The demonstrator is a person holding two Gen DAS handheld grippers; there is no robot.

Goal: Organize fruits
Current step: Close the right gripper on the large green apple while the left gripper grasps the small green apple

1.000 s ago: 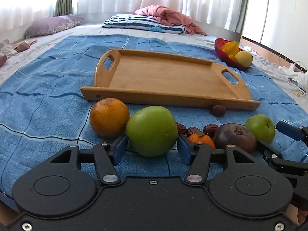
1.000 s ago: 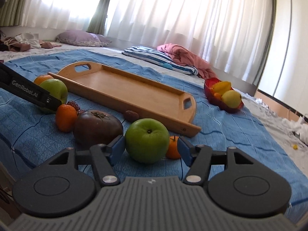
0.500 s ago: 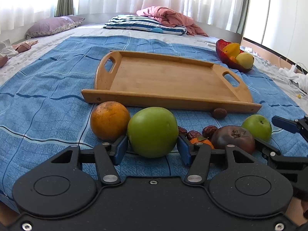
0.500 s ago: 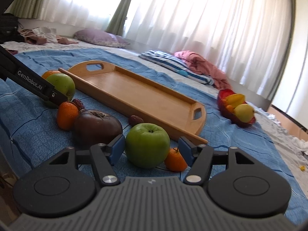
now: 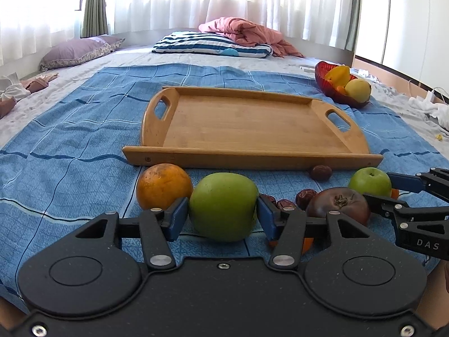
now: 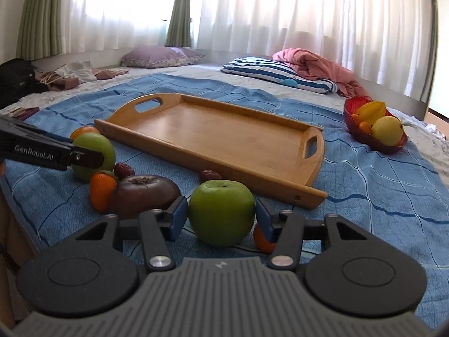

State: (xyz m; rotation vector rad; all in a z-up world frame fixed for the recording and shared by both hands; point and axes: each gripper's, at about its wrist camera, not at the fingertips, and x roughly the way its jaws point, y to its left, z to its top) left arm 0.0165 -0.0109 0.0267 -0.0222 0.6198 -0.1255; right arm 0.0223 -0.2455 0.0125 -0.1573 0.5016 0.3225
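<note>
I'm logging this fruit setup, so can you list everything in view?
wooden tray: one, tan, mid-blanket, nothing in it
blue blanket: one, under everything
orange: one, before the tray's left corner
left green apple: one, beside the orange
right green apple: one, near the tray's right corner
dark fruit: one, purple-brown, between the apples
small orange fruits: two, by the dark fruit and right apple
dates: several, reddish-brown, scattered
red bowl: one, holding yellow fruit, far right
pillows: striped and purple, far end
pink quilt: one, beside the striped pillow
left gripper: closing on the left apple
right gripper: closing on the right apple
</note>
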